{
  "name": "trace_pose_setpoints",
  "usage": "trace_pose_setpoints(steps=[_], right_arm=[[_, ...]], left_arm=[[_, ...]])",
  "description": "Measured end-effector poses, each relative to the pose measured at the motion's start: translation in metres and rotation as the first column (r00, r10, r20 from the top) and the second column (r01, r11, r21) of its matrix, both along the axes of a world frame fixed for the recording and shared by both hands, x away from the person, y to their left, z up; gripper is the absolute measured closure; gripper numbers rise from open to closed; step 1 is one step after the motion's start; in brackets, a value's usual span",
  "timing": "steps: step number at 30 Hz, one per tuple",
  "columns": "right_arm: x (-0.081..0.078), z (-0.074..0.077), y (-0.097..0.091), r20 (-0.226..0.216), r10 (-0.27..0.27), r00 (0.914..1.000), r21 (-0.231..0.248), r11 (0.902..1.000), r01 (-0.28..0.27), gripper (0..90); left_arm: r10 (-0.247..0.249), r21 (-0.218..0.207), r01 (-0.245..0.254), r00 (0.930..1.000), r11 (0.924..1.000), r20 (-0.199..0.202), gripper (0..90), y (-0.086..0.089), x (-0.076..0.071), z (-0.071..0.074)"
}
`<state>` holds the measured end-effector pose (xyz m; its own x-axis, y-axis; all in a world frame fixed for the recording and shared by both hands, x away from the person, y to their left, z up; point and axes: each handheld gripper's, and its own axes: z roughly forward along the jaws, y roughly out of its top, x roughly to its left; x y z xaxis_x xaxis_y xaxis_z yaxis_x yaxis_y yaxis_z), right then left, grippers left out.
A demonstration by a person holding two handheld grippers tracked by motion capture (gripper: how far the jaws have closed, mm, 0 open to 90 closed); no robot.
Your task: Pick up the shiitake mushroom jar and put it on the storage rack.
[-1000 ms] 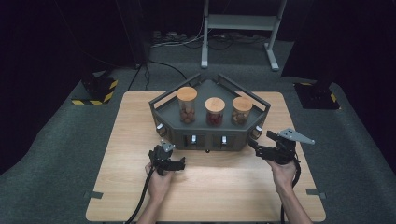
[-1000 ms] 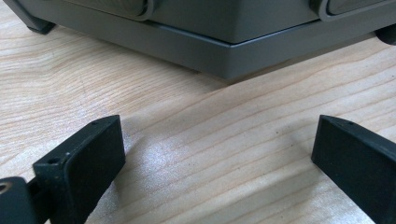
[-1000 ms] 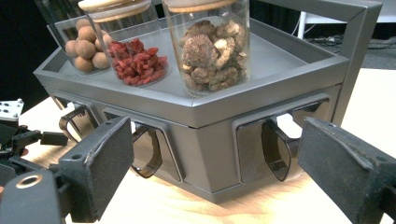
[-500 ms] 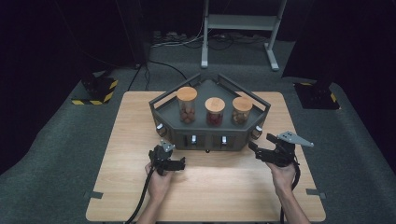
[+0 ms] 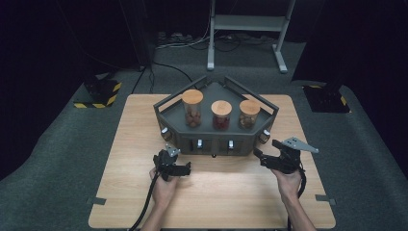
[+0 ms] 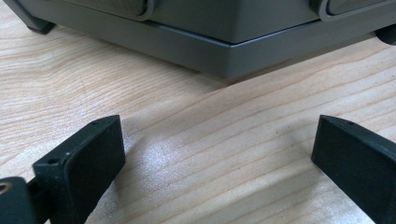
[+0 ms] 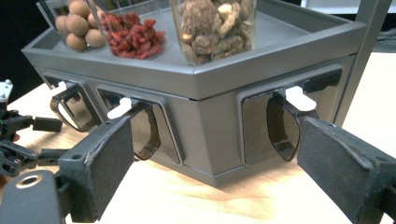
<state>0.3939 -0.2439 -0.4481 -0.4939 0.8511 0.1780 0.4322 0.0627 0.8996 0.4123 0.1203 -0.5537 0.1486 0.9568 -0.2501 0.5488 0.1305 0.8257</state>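
I hold both claws low over the near half of the wooden table, facing the grey dispenser stand at mid-table toward its far edge. My right gripper is the nearer one: in the right gripper view its jaws stand wide apart and empty, framing the stand's front corner, with a white-tabbed lever straight ahead toward its right jaw. The stand's long front face runs side to side. My left gripper hangs just short of the stand's base, jaws wide and empty. Three cork-lidded jars stand on top. Both forearms reach in from the near edge.
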Motion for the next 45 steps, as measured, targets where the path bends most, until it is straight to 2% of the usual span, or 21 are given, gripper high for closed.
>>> trace_pose_setpoints(steps=[38, 45], right_arm=[[-0.002, -0.031, -0.002, -0.060, -0.019, 0.9980, -0.010, 0.9998, 0.018, 10.4], [-0.003, -0.035, -0.002, -0.058, -0.014, 0.9982, -0.008, 0.9999, 0.014, 10.4]], left_arm=[[0.000, 0.000, 0.000, 1.0000, 1.0000, 0.000, 2.4, 0.000, 0.000, 0.000], [0.000, 0.000, 0.000, 1.0000, 1.0000, 0.000, 2.4, 0.000, 0.000, 0.000]])
